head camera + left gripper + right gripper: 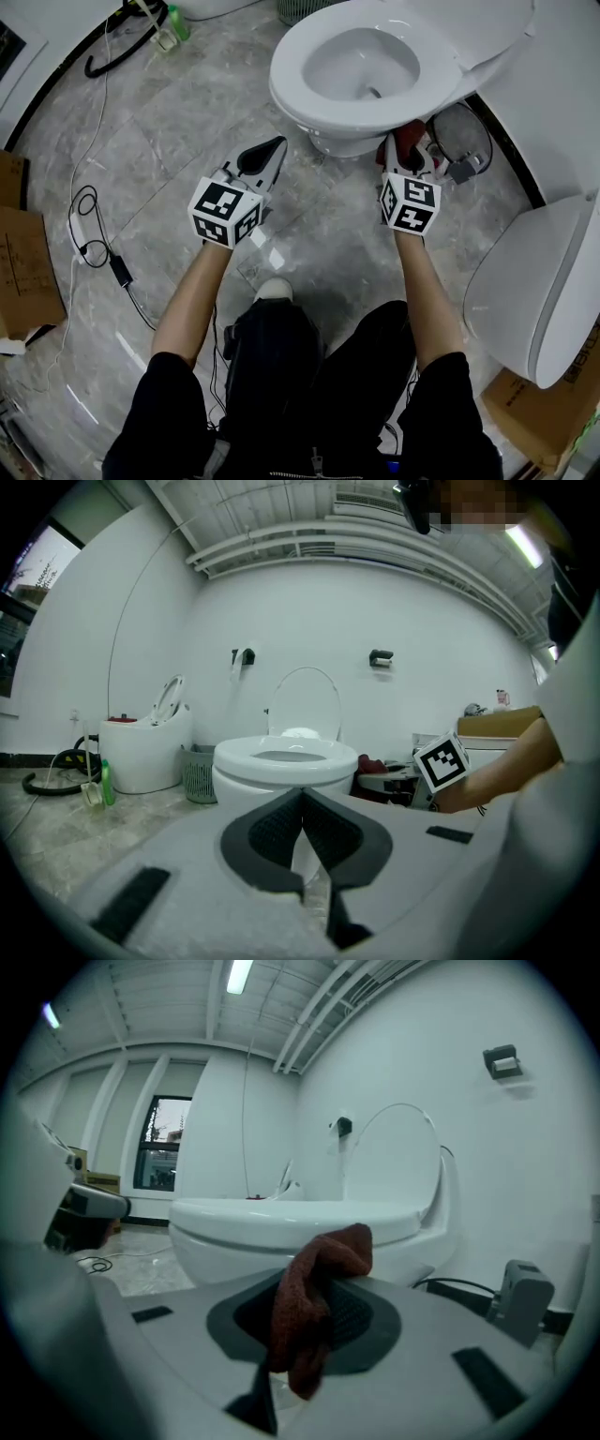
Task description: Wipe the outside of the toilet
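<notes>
White ceramic toilet (287, 77) stands far, lid up, its bowl looking empty. The right gripper (405, 152) clamps a dark red cloth (314, 1312) just beside its right flank; I'd press it flat and follow the curve. The left gripper (302, 808) is closed on nothing. The contents of the grey slatted basket (198, 772) are hidden.

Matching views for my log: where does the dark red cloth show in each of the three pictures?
Head view: the cloth is at the tip of the right gripper, beside the toilet's base, right of centre.
Left gripper view: a small red patch just right of the bowl.
Right gripper view: at the centre, clamped and hanging between the jaws.
Shared landmark: the white toilet bowl.
</notes>
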